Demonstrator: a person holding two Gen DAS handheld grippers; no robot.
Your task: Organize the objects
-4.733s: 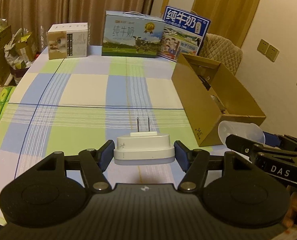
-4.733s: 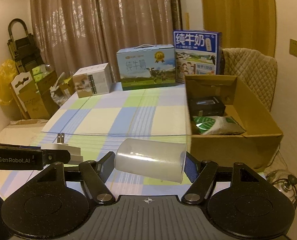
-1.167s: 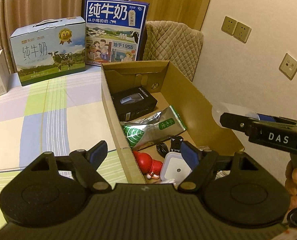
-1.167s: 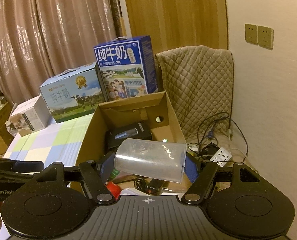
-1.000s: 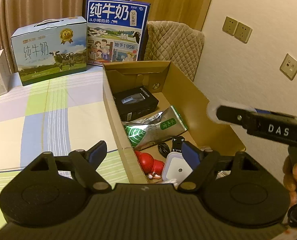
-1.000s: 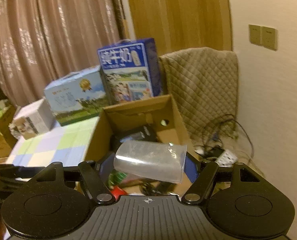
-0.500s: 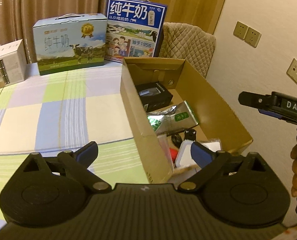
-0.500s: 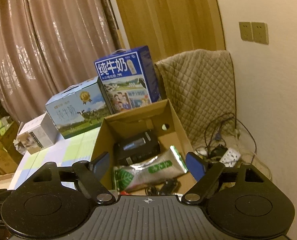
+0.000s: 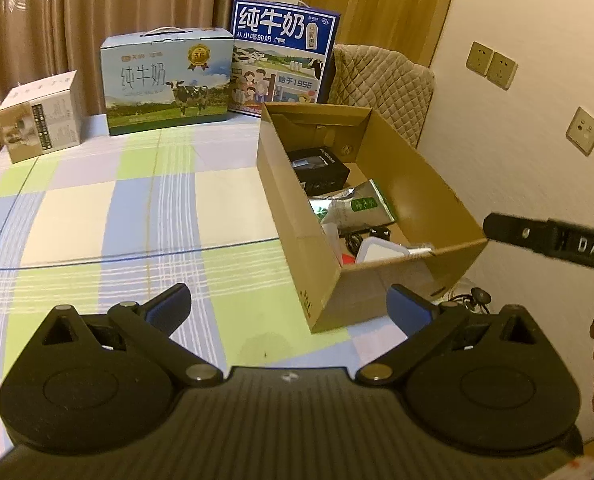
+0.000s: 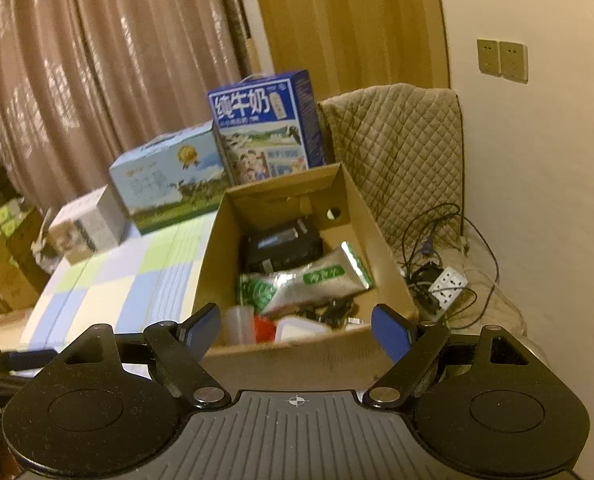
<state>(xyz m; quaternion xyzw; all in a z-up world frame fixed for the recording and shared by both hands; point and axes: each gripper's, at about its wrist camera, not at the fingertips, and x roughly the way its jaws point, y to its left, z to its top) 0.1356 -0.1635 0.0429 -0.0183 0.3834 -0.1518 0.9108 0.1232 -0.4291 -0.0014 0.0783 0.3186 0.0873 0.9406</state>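
Both objects have left the tools since the earlier frames: the white plug adapter (image 9: 381, 251) and the clear plastic cup (image 10: 239, 325) now lie inside the cardboard box (image 9: 413, 168), at its near end, beside a red item (image 10: 264, 328), a tangle of black cable, a green-and-silver pouch (image 10: 309, 280) and a black case (image 10: 283, 244) further back.

The box stands at the right edge of the checked counter (image 9: 97, 216), with a power strip (image 10: 447, 282) and loose cords on the floor just beyond it. A knock to its near wall from either tool could, I judge, shift it toward that edge. The cup looks light and lies against the left wall among clutter, so anything dropped in next might tip or crush it.

The left tool (image 9: 289, 308) is spread wide and holds nothing; it hangs above the counter, just short of the box's near corner. The right tool (image 10: 295, 330) is likewise spread wide and empty, hovering over the near end of the box without touching it. No loose object shows on the counter, so the sorting looks nearly done.
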